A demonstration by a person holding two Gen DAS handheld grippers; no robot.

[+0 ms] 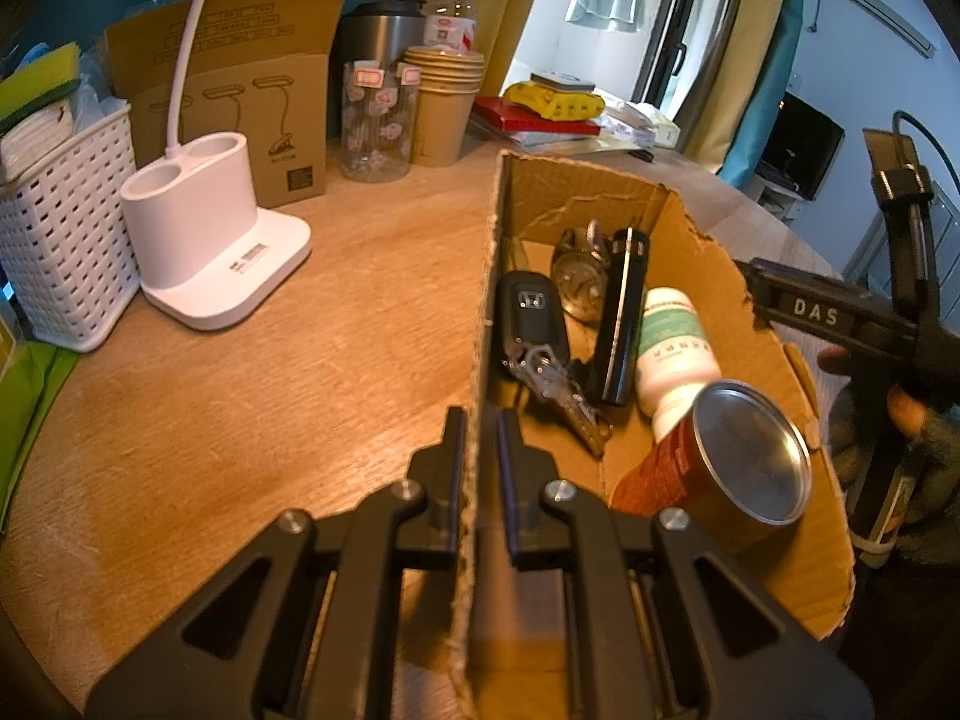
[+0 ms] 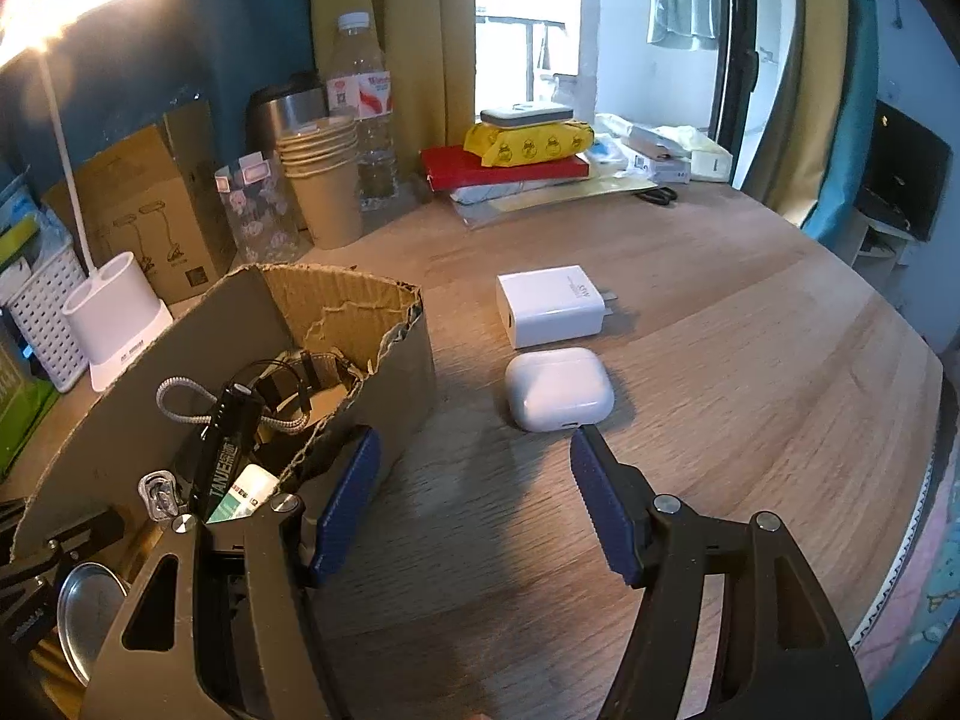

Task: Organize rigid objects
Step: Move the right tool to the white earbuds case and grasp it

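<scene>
Left wrist view. The left gripper (image 1: 481, 420) is seen at lower centre, clenched on the near wall of the cardboard box (image 1: 690, 228), the wall pinched between its fingers. Held within the box, centre to right of the frame: a car key fob (image 1: 528, 318) with a bunch of keys, a small clock (image 1: 579, 282), a long black device (image 1: 618, 318) set on edge, a white pill bottle (image 1: 675, 342), and a metal-lidded can (image 1: 744, 456) tilted at the near right. The other handheld gripper and a hand are seen at the right edge. On the counter (image 1: 300, 408) at upper left are listed a white lamp base (image 1: 210, 240) and a white lattice basket (image 1: 60, 240).

Right wrist view. The right gripper (image 2: 474, 474) is seen at lower centre, released, its fingers spread wide with nothing between them. The white earbud case (image 2: 558, 387) lies on the counter just beyond the right fingertip, upper right of the gap, untouched. A white charger (image 2: 549, 303) lies just behind the case. The box occupies the lower left; a braided cable (image 2: 174, 405) and the black device are visible inside.
</scene>
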